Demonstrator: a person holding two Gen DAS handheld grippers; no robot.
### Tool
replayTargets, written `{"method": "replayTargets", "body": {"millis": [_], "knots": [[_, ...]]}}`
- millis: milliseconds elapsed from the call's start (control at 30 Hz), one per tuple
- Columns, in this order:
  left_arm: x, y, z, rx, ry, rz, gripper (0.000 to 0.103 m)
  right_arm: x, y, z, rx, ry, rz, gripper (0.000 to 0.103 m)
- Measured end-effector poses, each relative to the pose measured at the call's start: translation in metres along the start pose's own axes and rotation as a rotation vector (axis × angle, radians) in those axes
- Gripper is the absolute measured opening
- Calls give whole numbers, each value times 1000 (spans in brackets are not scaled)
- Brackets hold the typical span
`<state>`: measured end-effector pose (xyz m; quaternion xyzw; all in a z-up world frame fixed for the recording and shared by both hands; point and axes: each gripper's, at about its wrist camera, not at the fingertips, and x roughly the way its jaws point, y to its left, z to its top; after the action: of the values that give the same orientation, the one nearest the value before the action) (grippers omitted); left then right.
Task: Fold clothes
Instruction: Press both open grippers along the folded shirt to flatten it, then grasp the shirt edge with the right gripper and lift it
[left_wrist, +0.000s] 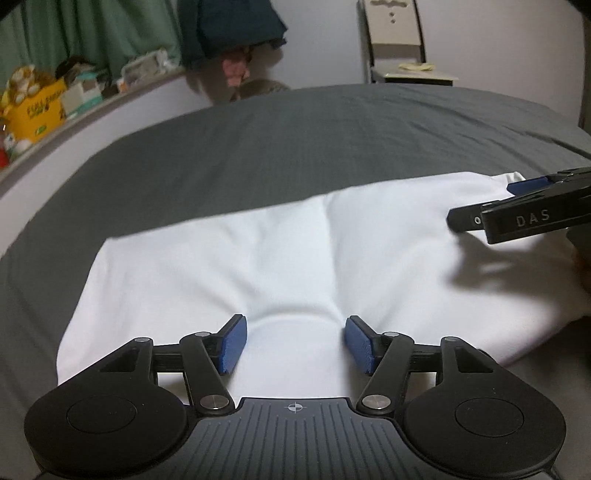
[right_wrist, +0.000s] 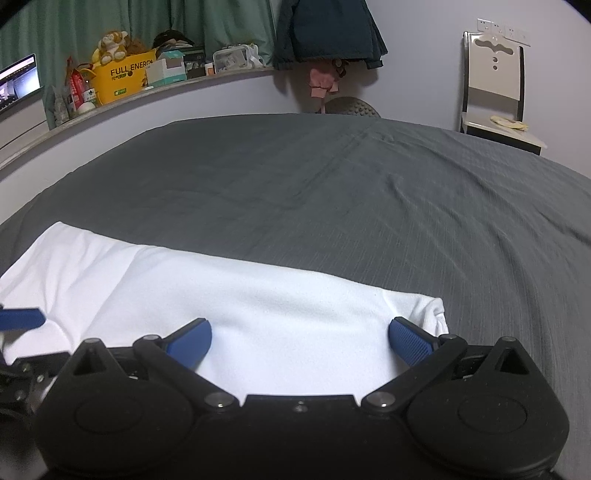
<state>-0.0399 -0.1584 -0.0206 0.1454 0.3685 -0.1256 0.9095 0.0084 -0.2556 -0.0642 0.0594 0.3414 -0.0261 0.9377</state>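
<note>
The left gripper (left_wrist: 293, 343) stands with its blue-padded fingers (left_wrist: 232, 345) partly spread, nothing pinched between them; the folded white cloth garment (left_wrist: 280, 258) lies flat just beneath and ahead of the pads. The right gripper (right_wrist: 300, 341) has its fingers (right_wrist: 410, 341) spread wide over the same garment's right end, gripping nothing. Beyond both sets of fingers stretches the dark grey bedsheet (right_wrist: 332, 192). Farthest back, a cluttered curved wall ledge (right_wrist: 177, 86) and a white chair (right_wrist: 495, 88).

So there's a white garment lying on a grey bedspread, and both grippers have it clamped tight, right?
Not quite. The white garment does lie on the grey bedspread, but neither the left gripper nor the right gripper clamps it: each wrist view shows its jaws standing open.
</note>
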Motion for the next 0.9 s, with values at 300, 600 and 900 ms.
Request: {"method": "replayTargets", "body": {"millis": [300,600,900], "knots": [[-13,11,-13,-47,84,-67,72,-4,-6,3,36,7,14,103],[-27,35,-8,-171,63,-108,76,-46,-56,11,440,-44,124,103],[-33,61,4,-312,-40,-29,88,-58,-103,29,435,185,128,95]]}}
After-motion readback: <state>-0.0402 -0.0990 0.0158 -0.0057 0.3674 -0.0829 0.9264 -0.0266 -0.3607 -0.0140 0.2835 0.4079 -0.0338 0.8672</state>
